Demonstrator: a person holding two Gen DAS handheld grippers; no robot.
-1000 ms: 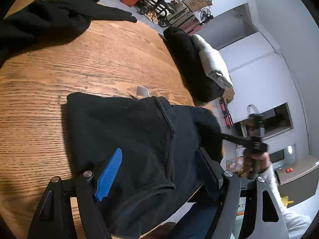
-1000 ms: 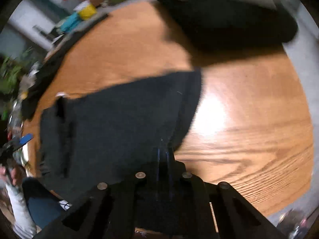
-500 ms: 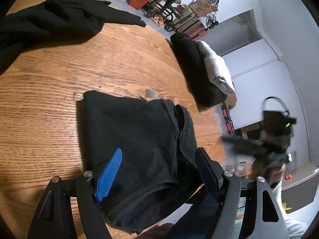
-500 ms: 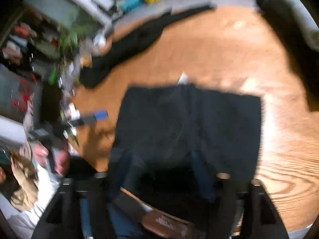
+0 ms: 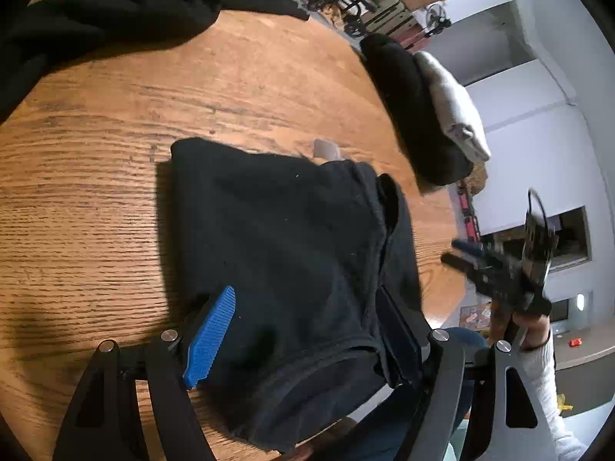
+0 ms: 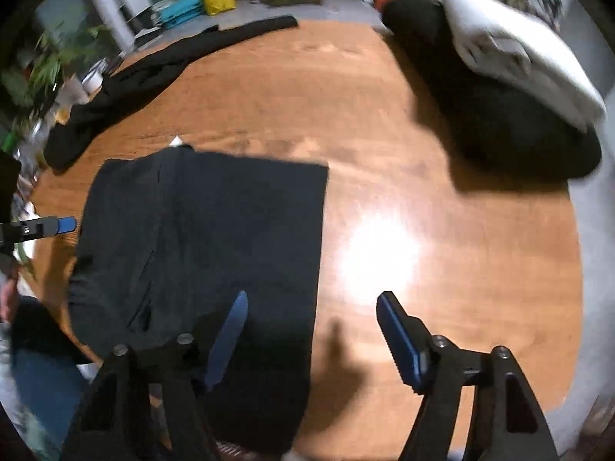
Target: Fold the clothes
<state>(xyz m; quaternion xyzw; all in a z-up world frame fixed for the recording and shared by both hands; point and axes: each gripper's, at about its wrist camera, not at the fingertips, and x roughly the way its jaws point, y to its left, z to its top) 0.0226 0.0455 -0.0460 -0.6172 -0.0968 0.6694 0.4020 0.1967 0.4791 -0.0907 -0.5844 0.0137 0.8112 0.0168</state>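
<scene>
Where pinched before, right gripper (image 6: 311, 330) closing — shirt (image 6: 215, 230) released

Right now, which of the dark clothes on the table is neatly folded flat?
The black garment at the near table edge: a flat rectangle, while the other black garment sprawls unfolded along the far edge.

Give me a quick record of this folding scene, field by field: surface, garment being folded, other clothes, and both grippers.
surface: round wooden table
garment in work: folded black garment, lying flat near the table's edge
stack: folded black and white clothes, far right
unfolded: black garment, far left
left gripper: open, above the folded garment
right gripper: jaws closing, nothing gripped
</scene>
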